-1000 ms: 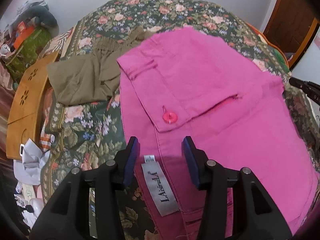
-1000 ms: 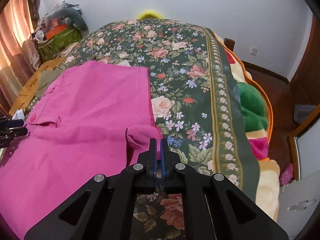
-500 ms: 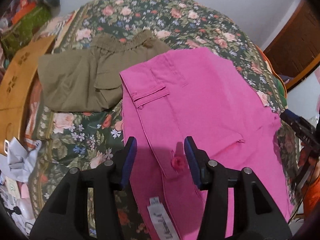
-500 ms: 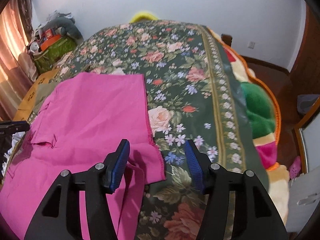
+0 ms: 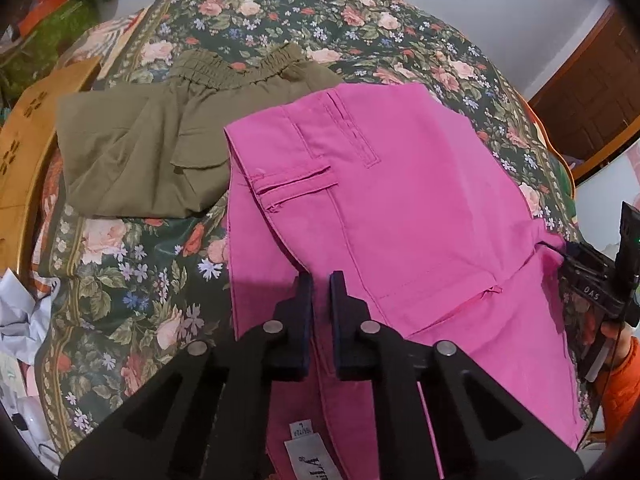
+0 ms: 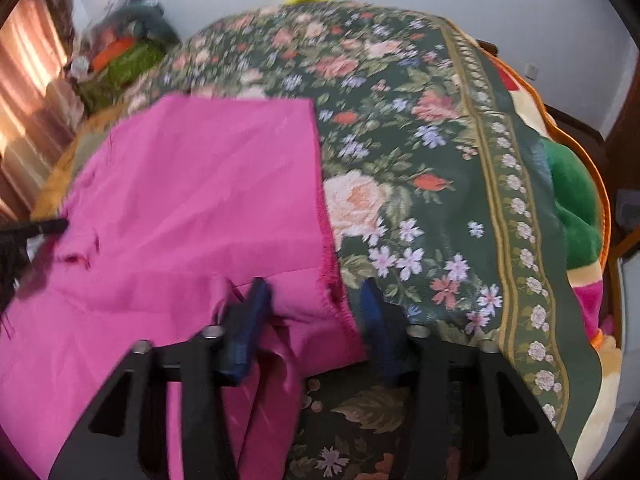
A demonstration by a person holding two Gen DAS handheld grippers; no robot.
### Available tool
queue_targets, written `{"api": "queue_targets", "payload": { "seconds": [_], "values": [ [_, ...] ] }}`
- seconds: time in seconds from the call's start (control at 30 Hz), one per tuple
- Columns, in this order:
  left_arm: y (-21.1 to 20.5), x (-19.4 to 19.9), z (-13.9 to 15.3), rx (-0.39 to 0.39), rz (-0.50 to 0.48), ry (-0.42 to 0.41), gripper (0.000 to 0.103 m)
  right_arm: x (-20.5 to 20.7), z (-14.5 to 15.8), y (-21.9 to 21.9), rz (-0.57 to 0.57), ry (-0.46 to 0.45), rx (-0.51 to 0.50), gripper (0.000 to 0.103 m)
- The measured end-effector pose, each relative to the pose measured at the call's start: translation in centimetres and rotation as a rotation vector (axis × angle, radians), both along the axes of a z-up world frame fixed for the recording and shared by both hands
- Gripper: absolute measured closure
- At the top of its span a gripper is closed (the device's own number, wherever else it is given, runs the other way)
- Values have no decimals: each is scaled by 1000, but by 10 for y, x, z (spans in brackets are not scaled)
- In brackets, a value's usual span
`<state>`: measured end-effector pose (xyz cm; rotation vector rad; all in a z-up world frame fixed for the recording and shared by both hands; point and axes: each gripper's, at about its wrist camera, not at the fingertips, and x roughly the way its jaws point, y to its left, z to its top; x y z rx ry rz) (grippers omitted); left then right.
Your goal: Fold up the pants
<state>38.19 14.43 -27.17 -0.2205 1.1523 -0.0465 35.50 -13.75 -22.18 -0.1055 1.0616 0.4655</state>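
Pink pants (image 5: 400, 208) lie folded lengthwise on the flowered bedspread (image 5: 132, 264). In the left wrist view my left gripper (image 5: 320, 280) is shut on the pink waistband fold near the white label (image 5: 308, 456). In the right wrist view the pink pants (image 6: 192, 200) end in a frayed hem (image 6: 328, 240), and my right gripper (image 6: 316, 292) is open with its fingers either side of the hem's near corner. The right gripper also shows at the right edge of the left wrist view (image 5: 596, 284).
Folded olive pants (image 5: 160, 148) lie on the bed beyond and left of the pink pants. A wooden board (image 5: 24, 160) and clutter stand off the bed's left side. A green and orange blanket (image 6: 576, 208) hangs over the right edge.
My left gripper has shut on the waistband fold after moving forward over it. My right gripper opened half a second ago and has moved up to the hem corner.
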Motion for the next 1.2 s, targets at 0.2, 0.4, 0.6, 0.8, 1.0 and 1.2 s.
{"api": "queue_targets", "payload": {
  "seconds": [0.2,0.4,0.6,0.8,1.0,1.2],
  "values": [
    [-13,-5,9,156,-18,-63,95,-2,-6,6,11,-9,-60,95],
    [-20,-6,2,256,-38,-58,95,-2,-8,5,1,-9,-70,96],
    [-15,-4,-3,279,-7,-41,95,-3,-8,9,4,-25,-106,97],
    [0,-9,3,185,1,-38,95,-4,-5,10,10,-29,-127,96],
    [4,-19,23,253,5,-95,92,-6,10,8,35,-51,-174,82],
    [18,-16,43,284,24,-144,61,-8,44,-4,2,-140,-132,50]
  ]
}}
